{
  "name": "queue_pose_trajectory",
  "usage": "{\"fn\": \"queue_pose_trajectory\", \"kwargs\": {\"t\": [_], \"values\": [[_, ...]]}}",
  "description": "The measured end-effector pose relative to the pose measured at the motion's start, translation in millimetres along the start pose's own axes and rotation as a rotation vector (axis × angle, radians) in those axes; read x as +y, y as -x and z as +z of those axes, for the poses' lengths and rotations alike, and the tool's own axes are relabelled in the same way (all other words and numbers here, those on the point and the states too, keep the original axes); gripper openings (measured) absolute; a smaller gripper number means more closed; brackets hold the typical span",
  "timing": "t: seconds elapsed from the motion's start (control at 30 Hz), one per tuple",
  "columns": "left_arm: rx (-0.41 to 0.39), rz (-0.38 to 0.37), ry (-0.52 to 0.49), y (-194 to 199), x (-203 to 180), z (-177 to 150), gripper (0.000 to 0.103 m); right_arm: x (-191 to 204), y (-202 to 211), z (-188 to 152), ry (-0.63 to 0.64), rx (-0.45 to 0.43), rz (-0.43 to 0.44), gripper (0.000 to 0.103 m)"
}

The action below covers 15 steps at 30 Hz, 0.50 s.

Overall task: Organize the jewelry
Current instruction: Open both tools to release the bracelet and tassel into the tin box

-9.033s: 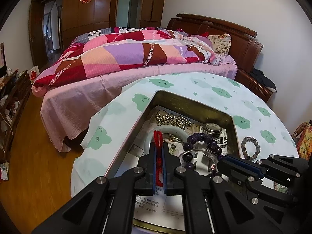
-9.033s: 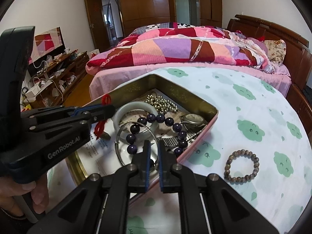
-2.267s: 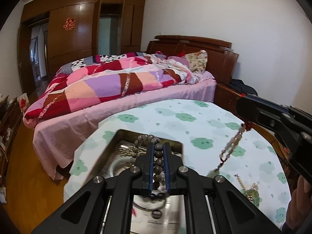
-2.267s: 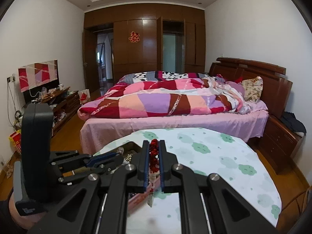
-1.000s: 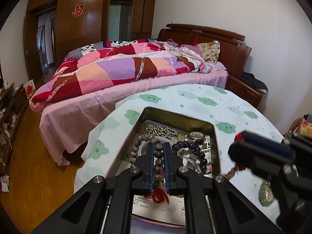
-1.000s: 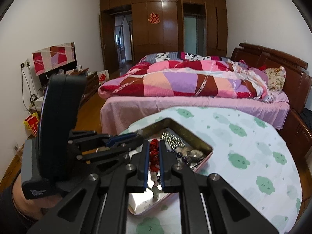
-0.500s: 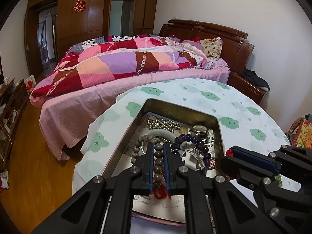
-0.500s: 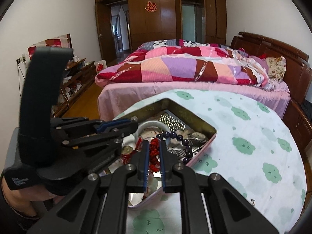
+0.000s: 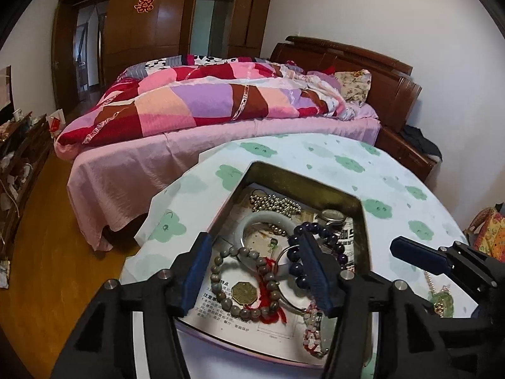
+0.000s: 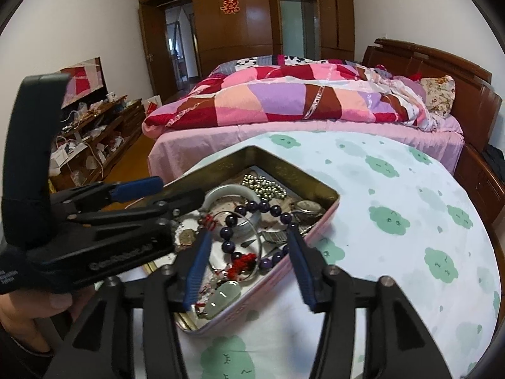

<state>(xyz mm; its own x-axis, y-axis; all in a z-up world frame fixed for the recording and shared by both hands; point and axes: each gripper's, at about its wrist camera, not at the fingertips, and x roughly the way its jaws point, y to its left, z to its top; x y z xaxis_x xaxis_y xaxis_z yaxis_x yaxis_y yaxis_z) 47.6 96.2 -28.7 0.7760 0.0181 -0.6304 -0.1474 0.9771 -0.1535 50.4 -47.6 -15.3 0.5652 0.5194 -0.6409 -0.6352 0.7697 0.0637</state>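
**Both grippers released over the tin**

Now both jaws have just been opening. Left gripper [image 9: 255,271] is spread, nothing pinched; brown wooden-bead bracelet with red cord and brass charm [image 9: 244,282] lies below in the rectangular gold-lined metal tin [image 9: 303,178], near edge. Right gripper [image 10: 249,263] is spread too; pale jade pendant on red-bead string [image 10: 224,295] rests at the tin's near corner.

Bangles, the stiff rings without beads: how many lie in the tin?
2. A white bangle lies near the tin's middle; a thin silver bangle lies nearer the front, crossing the purple beads. Others may be hidden.
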Motion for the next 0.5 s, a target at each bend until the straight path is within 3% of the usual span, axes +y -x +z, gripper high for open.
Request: {"fn": "queue_pose_trajectory", "kwargs": {"t": [0.2, 0.5], "values": [[0.011, 0.018, -0.003, -3.5, -0.6, -0.9, 0.059, -4.0, 1.2, -1.2, -0.006, -0.005, -0.011, 0.068], [0.015, 0.037, 0.004, -4.5, 1.7, -1.4, 0.060, -8.3, -1.1, -4.2, -0.014, 0.001, -0.017, 0.072]]}}
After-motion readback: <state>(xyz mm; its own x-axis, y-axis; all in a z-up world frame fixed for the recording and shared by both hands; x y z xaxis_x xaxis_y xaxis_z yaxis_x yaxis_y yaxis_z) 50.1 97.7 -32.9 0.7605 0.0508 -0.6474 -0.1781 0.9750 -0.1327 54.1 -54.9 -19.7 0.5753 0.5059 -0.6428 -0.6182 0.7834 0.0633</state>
